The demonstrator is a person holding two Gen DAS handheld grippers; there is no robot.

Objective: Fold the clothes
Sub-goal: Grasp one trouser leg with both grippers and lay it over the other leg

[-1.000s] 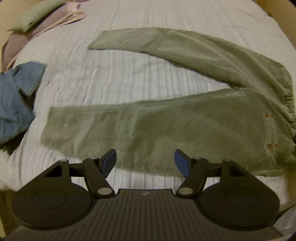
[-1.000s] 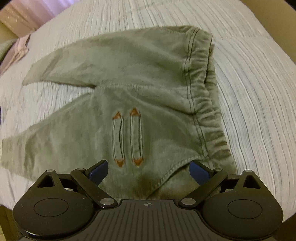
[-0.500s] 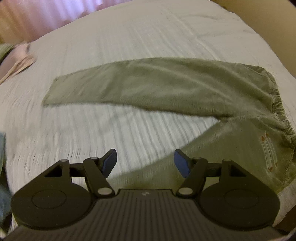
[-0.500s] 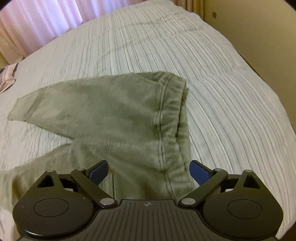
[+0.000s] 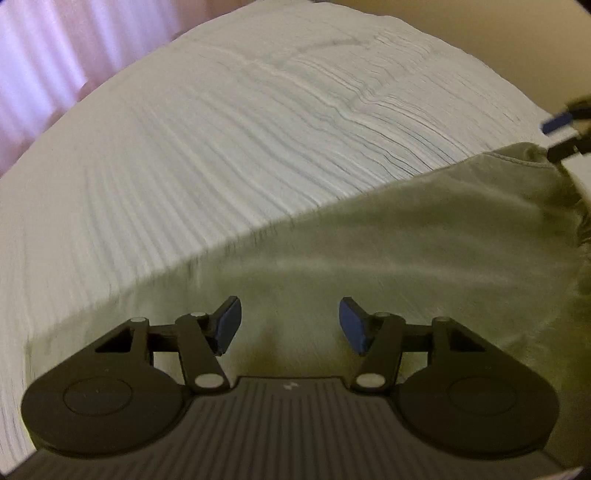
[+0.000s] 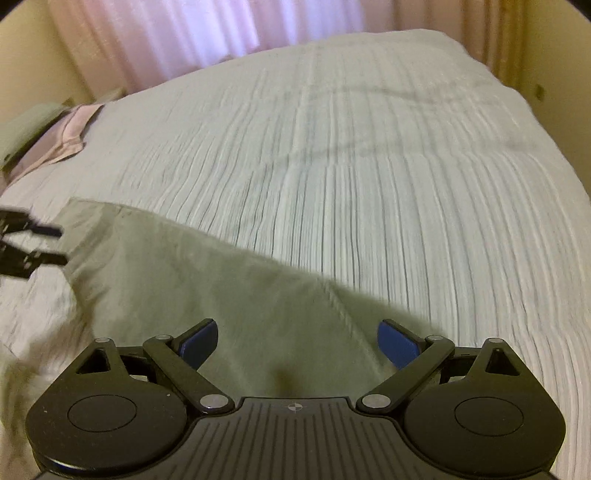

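Olive green trousers (image 5: 406, 240) lie flat on the bed. My left gripper (image 5: 290, 325) hovers low over the far leg near its hem, jaws closing, with cloth under the pads but nothing pinched. My right gripper (image 6: 297, 345) stands open over the far corner of the waist end of the trousers (image 6: 184, 277). Each view catches the other gripper at its edge: the right one's fingers (image 5: 557, 123) at the far right, the left one's fingers (image 6: 44, 230) at the far left by the hem. The near leg is out of view.
A pale ribbed bedspread (image 6: 369, 166) stretches beyond the trousers. Pink and green clothes (image 6: 62, 136) lie at the bed's far left corner. Pinkish curtains (image 6: 184, 29) hang behind the bed, and a beige wall (image 6: 554, 55) runs along its right side.
Both grippers have swept across the trousers to the far leg and dropped closer to it. The near leg, the orange-tipped loops and the blue garment have left view. The left jaws have narrowed slightly.
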